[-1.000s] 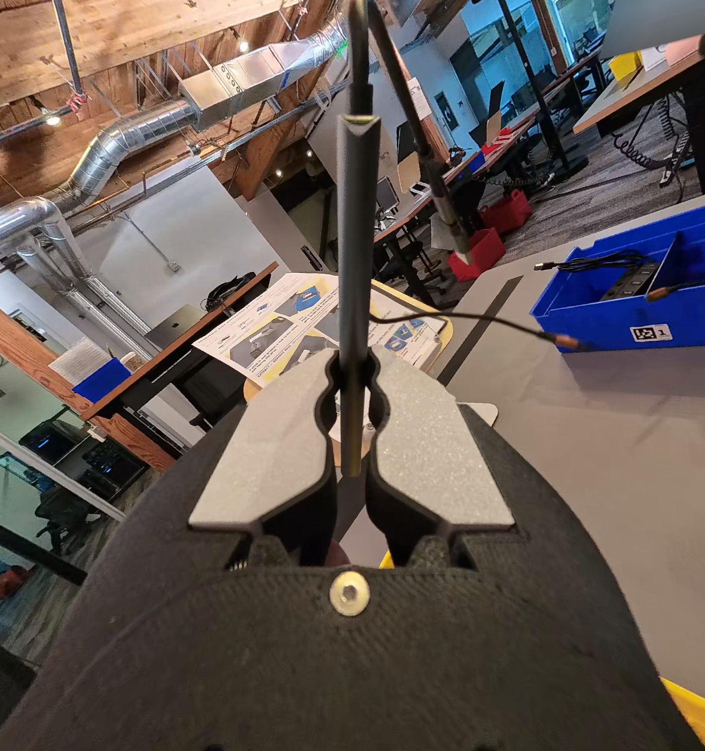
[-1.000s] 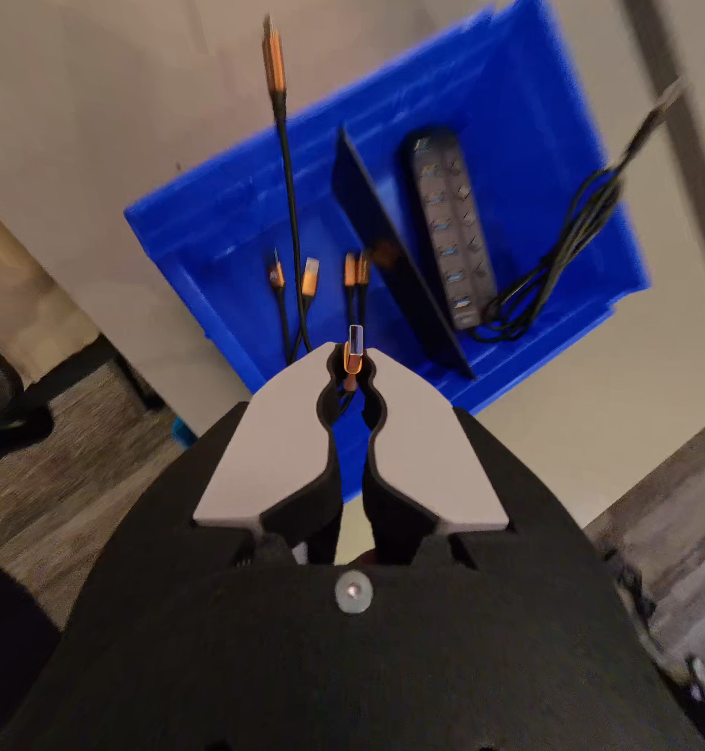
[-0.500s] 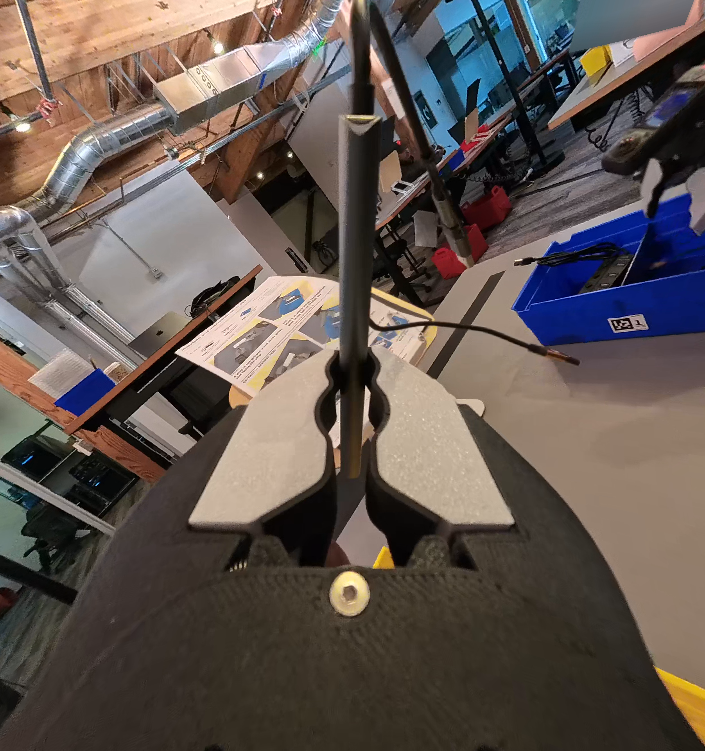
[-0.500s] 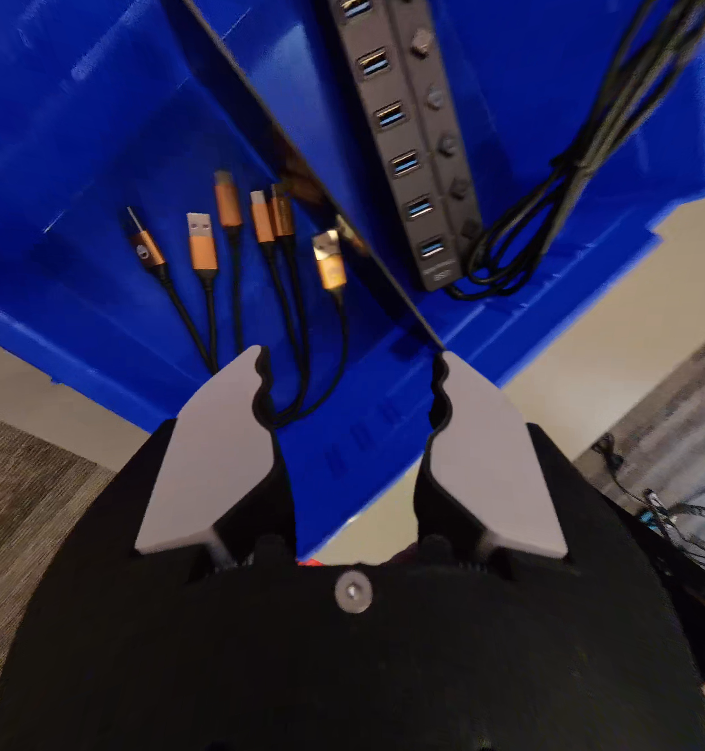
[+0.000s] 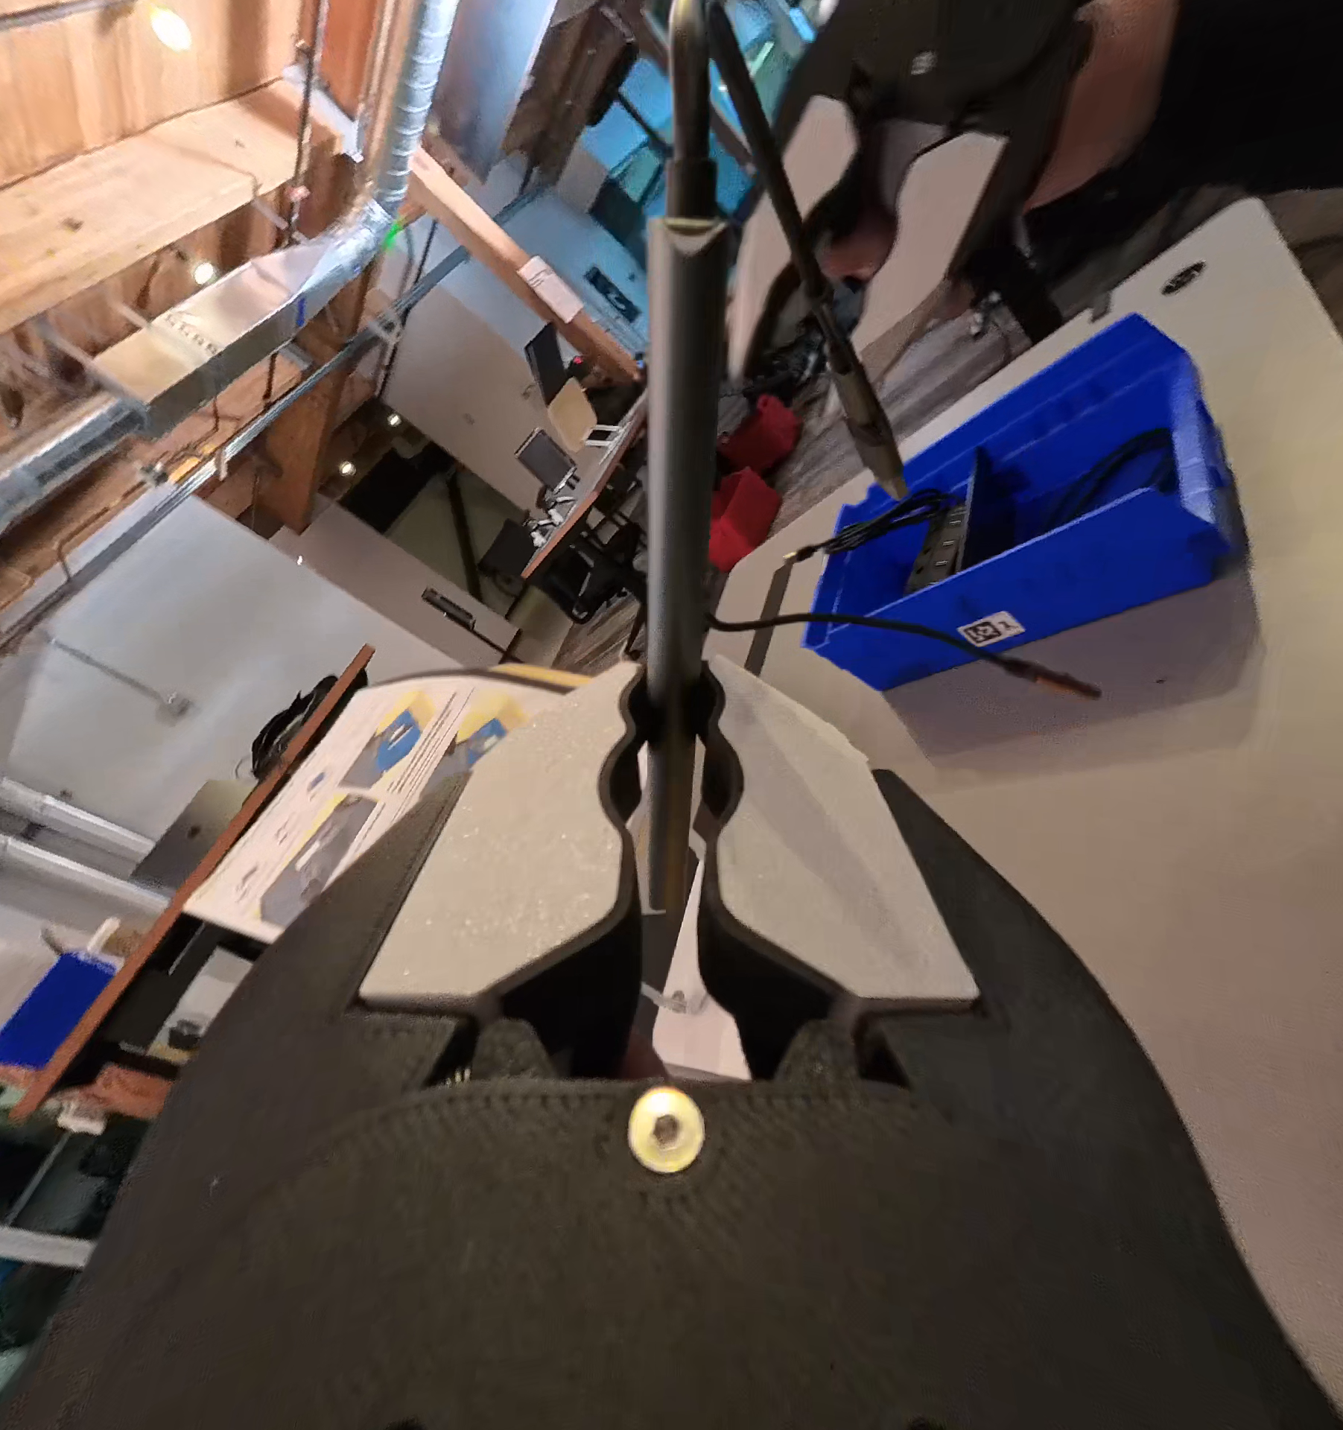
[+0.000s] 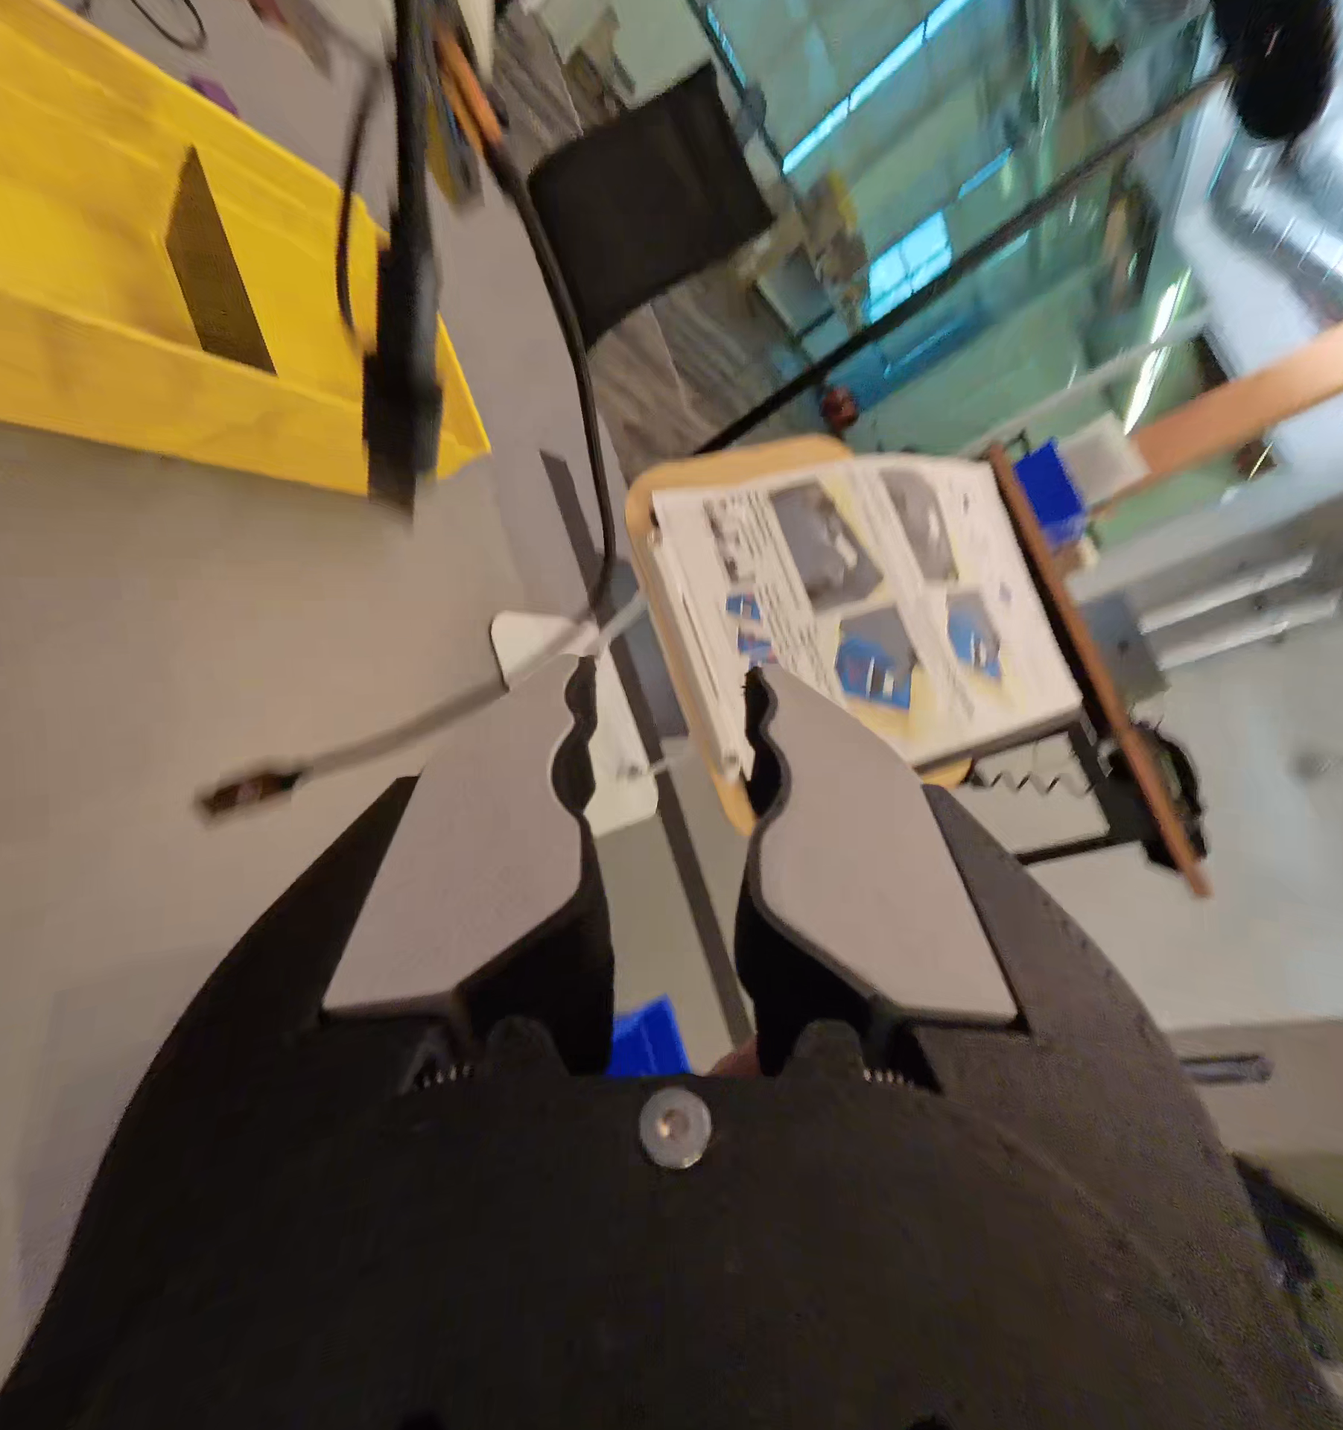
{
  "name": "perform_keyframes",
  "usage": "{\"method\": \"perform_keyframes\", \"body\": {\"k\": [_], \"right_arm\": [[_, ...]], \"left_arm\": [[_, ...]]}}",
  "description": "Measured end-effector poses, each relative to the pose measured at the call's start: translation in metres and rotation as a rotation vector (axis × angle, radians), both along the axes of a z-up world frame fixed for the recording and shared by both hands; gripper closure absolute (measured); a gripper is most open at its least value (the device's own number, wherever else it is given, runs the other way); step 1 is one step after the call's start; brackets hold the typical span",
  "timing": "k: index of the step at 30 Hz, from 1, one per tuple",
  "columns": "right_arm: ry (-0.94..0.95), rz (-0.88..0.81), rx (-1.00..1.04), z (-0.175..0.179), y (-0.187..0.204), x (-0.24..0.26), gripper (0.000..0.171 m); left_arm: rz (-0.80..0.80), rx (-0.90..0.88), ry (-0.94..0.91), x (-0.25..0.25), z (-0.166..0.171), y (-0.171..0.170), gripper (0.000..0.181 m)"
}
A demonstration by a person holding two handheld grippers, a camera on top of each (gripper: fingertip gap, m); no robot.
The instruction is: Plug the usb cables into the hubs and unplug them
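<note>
My left gripper (image 5: 672,685) is shut on a slim dark USB hub (image 5: 677,464), seen edge-on and pointing up. Dark cables run from the hub's top, and one thin cable ends in an orange plug (image 5: 1055,682) in the air before the blue bin (image 5: 1039,596). That bin holds a second hub (image 5: 937,559) and a black cable bundle (image 5: 885,520). My right gripper (image 6: 668,685) is open and empty above the grey table. In the blurred right wrist view the held hub (image 6: 403,325) hangs at upper left, with a loose cable plug (image 6: 250,791) lower down.
A yellow bin (image 6: 72,325) with a divider stands on the table at left. A printed instruction sheet (image 6: 861,603) lies on a wooden board at the table's far edge; it also shows in the left wrist view (image 5: 358,781). A person's dark sleeve (image 5: 1233,93) is at top right. My hands' fingertips stand some 15 cm from each other.
My right gripper opened and dropped its orange plug into the blue bin, then swung away towards the yellow bin and the held hub. My left gripper tilted, still holding the hub.
</note>
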State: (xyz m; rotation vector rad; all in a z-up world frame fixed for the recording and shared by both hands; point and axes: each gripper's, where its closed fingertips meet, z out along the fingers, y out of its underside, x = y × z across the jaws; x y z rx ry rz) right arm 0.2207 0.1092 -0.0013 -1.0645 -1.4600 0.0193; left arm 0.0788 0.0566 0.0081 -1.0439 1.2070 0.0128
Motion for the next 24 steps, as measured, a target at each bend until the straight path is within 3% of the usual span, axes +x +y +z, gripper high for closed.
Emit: {"method": "perform_keyframes", "body": {"k": [1,6,13,16,24], "right_arm": [[-0.008,0.031,0.028,-0.001,-0.010,-0.016,0.136],[0.002,0.181,0.118,-0.007,-0.048,-0.061,0.148],[0.003,0.354,0.204,-0.013,-0.085,-0.079,0.158],[-0.044,0.328,0.232,-0.019,-0.084,-0.083,0.167],[-0.155,0.314,0.250,-0.026,-0.084,-0.073,0.169]], "left_arm": [[-0.016,0.009,0.027,0.009,-0.002,-0.005,0.170],[-0.100,0.056,0.108,0.045,-0.009,-0.031,0.171],[-0.147,0.090,0.157,0.069,-0.016,-0.048,0.170],[-0.152,0.086,0.177,0.073,-0.021,-0.048,0.170],[-0.141,0.095,0.194,0.080,-0.027,-0.048,0.170]]}}
